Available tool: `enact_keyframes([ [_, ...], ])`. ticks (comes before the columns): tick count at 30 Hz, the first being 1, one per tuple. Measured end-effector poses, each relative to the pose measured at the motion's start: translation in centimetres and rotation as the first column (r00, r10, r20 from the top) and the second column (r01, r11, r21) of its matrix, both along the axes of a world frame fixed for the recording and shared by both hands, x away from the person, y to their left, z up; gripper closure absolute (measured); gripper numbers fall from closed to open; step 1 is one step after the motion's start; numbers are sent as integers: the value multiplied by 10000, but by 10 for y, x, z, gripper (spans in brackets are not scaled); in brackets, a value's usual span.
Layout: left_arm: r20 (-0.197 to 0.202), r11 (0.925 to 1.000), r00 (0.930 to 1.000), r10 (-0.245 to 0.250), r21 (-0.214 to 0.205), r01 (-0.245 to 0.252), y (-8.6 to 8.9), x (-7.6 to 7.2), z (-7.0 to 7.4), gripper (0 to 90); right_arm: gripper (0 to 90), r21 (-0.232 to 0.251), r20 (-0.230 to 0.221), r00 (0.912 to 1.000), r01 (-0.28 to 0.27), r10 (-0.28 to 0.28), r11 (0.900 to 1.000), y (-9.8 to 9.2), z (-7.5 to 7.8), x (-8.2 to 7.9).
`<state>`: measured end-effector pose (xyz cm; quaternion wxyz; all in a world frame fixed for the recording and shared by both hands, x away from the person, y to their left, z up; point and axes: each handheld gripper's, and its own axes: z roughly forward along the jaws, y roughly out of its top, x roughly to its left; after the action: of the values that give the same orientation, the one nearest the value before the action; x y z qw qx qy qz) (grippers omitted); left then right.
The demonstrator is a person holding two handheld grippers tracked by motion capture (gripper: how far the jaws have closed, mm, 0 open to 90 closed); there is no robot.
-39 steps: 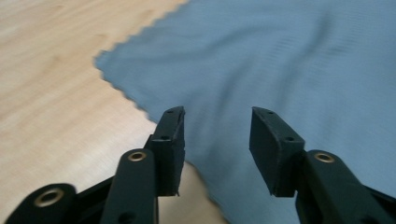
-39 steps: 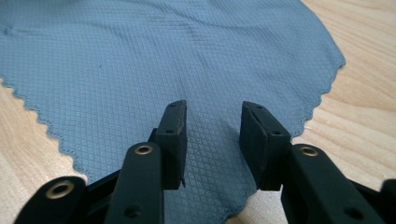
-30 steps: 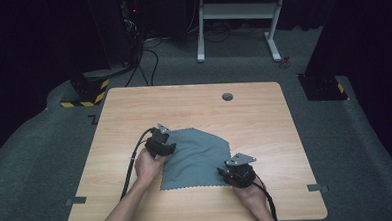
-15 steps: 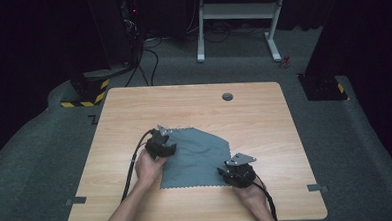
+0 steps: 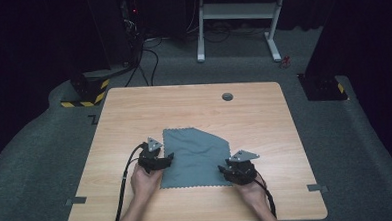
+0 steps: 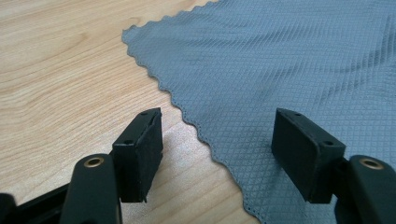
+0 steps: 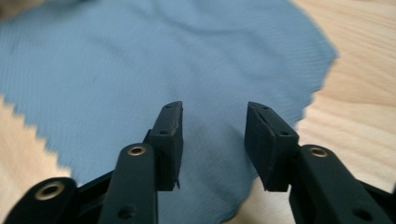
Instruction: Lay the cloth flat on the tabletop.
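1. The counter (image 5: 134,113) takes up the middle of the high view, a pale wooden top whose upper half is bare. That leaves room to spread or fold a cloth, which seems to be why the work sits in the lower half, close to the person.

2. The grey cloth (image 5: 196,155) lies flat on the counter, just below the centre of the high view. Its upper right corner is cut off at a slant, probably a fold. Its scalloped edges are exposed on the left and along the bottom, so a jaw could slide under them.

3. The left gripper (image 5: 167,159) sits at the cloth's left edge in the high view. In the left gripper view its jaws stand wide apart and have just been opening. One jaw is over bare wood and the other over the fabric, so the scalloped edge runs between them. Nothing is pinched. Straddling the edge this way would suit a fresh grasp of it.

4. The right gripper (image 5: 225,172) rests at the cloth's lower right corner. In the right gripper view its jaws are apart above the fabric, gripping nothing, likely placed to take that corner.

5. A small dark grommet (image 5: 227,96) sits near the counter's top edge, well apart from the cloth.
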<state>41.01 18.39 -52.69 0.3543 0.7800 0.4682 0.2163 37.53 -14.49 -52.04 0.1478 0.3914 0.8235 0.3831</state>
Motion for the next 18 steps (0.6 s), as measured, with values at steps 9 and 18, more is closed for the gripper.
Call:
enact_keyframes([
  [9, -14, 10000, 10000, 7, -41, -7, 0, 0, 0, 339, 549, 65, -560, 9833, 1739, -1732, 9847, 1, 24, 63],
  [18, -22, 9999, 9999, -110, -42, 110, 0, 0, 0, 339, 657, -670, -1360, 9617, 2308, -2380, 9707, 2, 11, 97],
])
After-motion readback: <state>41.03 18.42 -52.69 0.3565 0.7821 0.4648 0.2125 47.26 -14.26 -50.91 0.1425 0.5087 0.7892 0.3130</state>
